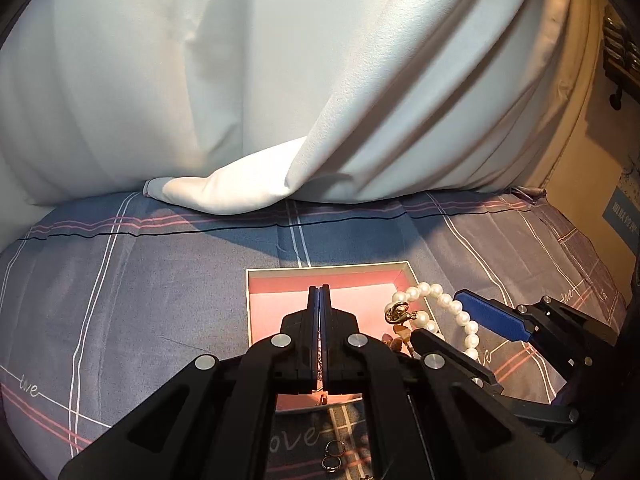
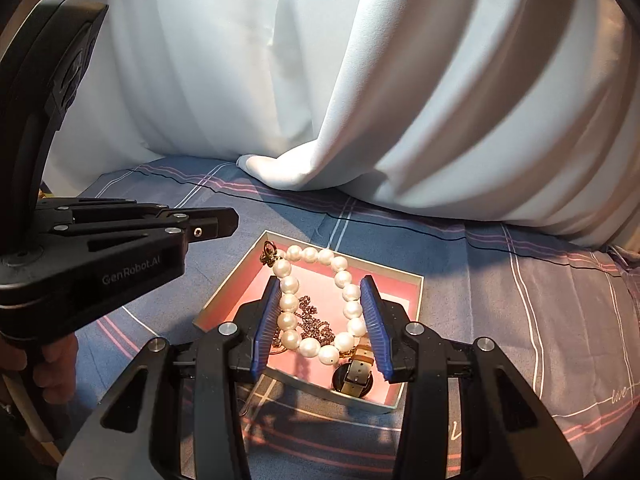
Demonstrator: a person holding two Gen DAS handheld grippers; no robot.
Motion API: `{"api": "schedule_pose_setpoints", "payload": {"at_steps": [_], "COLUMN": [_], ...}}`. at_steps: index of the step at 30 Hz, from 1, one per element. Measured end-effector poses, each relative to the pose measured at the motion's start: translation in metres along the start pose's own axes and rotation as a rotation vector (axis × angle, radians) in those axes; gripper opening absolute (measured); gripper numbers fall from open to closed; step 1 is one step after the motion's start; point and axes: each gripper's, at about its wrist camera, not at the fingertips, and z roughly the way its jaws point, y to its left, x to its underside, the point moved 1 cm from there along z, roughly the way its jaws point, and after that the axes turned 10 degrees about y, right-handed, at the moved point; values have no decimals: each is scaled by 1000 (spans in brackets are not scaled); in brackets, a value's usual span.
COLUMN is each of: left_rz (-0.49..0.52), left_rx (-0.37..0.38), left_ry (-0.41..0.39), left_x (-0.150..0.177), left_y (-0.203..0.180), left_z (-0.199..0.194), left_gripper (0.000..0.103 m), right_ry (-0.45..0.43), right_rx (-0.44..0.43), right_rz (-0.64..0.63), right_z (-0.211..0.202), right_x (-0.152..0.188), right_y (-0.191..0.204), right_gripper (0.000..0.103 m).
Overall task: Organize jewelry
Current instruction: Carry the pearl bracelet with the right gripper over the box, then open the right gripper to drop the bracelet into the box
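Under both grippers, a pink-lined box on the checked bedsheet, holding pearl bracelet, chain and watch. Left gripper pinched shut (thin chain seemingly caught within); right gripper half open, straddling the pearls without touching. Ahead, white curtain draped; rings beneath the left jaws.

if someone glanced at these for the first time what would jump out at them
The pearl necklace catches the eye first, looped inside the pink-lined box on the plaid bedsheet, over a dark chain and a watch. The right tool hangs above it with blue pads apart, while the left tool is shut. Behind hangs a big pale draped cloth, and small rings lie on the sheet outside the box.
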Motion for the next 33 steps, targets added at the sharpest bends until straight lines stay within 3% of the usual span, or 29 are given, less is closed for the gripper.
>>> {"api": "schedule_pose_setpoints", "payload": {"at_steps": [8,14,33], "left_rz": [-5,-19,-14], "left_rx": [-13,-24,-62], "left_ry": [17,55,124], "left_x": [-15,-15,-7], "left_y": [-2,0,2], "left_z": [15,34,61], "left_gripper": [1,1,1], "right_ry": [47,121,183], "right_rx": [21,35,18], "right_rz": [20,20,-13], "right_z": [15,39,63], "right_x": [-18,-12,-8], "right_y": [-11,-13,-2], "right_gripper": [42,42,42]}}
